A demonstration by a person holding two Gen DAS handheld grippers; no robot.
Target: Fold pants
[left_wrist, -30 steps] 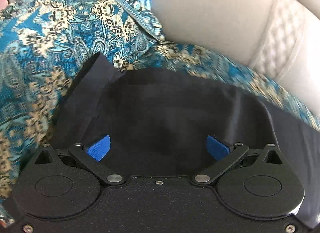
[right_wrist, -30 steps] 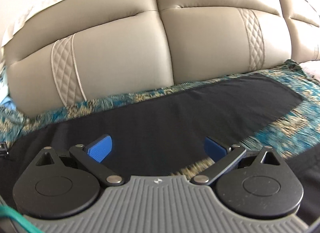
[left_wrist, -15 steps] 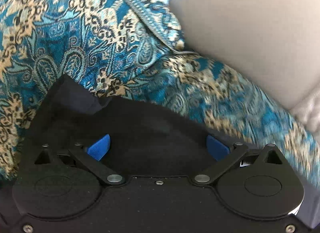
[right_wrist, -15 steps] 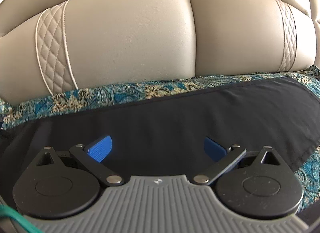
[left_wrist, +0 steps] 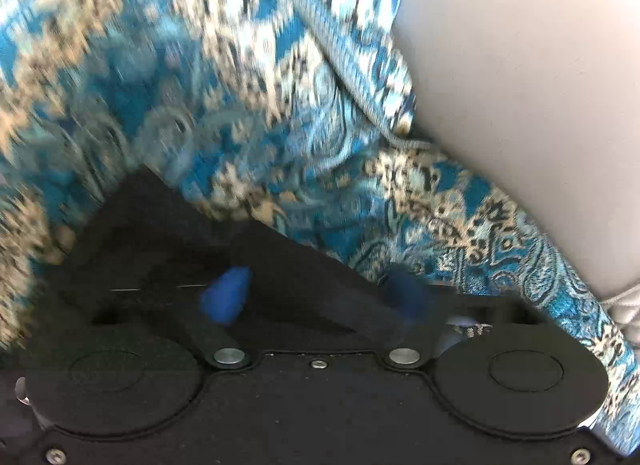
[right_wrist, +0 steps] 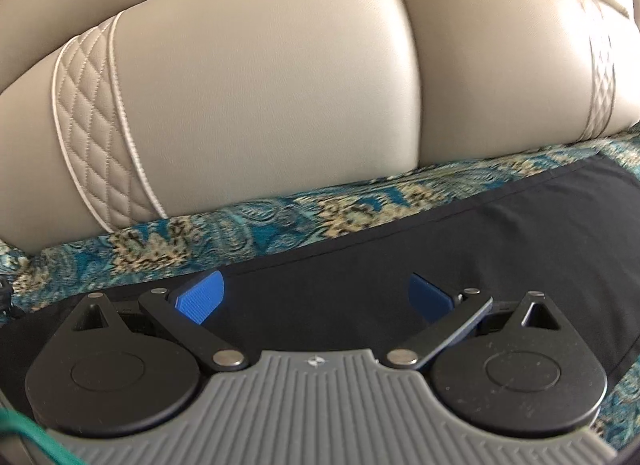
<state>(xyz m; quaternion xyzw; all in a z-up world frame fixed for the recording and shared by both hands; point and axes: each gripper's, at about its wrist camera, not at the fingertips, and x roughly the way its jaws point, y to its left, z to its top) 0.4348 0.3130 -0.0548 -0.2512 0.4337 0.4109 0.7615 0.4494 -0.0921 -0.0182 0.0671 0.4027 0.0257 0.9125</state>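
The step in hand looks like taking hold of the far edge of the black fabric pants [left_wrist: 192, 241], which lie spread flat on the teal and gold paisley cloth cover [left_wrist: 248, 105] of a beige leather sofa [left_wrist: 520, 85].

On the left, the left gripper [left_wrist: 320, 297] is low over a corner of the pants. Its blue pads are blurred but visibly apart, with the pants' slanting edge running between them, so it is open (whether a pad touches the cloth cannot be told).

On the right, the right gripper [right_wrist: 316, 301] is spread wide with nothing held. The pants [right_wrist: 460, 265] pass under and between its fingers, their long seam edge just beyond the fingertips, beside the strip of paisley cover [right_wrist: 160, 249] below the sofa backrest [right_wrist: 260, 105].

Next, I judge, both grippers must pinch this edge at once, catching only the pants and not the cover beneath, then carry it over evenly.
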